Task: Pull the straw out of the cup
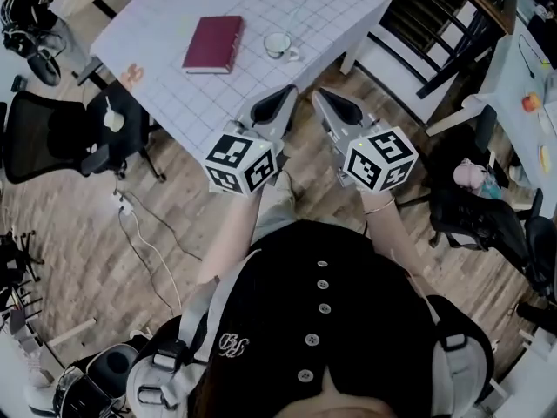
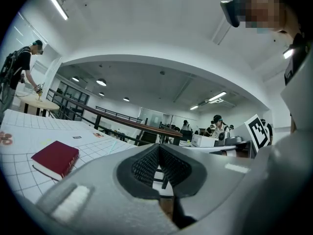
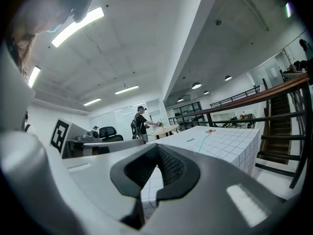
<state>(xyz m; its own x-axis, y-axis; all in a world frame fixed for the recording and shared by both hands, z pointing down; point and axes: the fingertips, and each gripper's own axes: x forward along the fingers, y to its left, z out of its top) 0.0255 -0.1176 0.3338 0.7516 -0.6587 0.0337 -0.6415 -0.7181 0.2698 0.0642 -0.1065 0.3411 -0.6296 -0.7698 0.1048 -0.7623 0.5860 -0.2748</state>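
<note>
Cup contents too small to tell; table cut by top edge.

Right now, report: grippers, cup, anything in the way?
Left gripper, right gripper shut, empty, near white gridded table edge. Small pale cup untouched beside dark red book; straw too faint. Approach clear.

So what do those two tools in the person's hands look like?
Both the left gripper and right gripper are grey, tapering to a point, with black ribbed pads inside. Each carries a white cube printed with black square markers.
</note>
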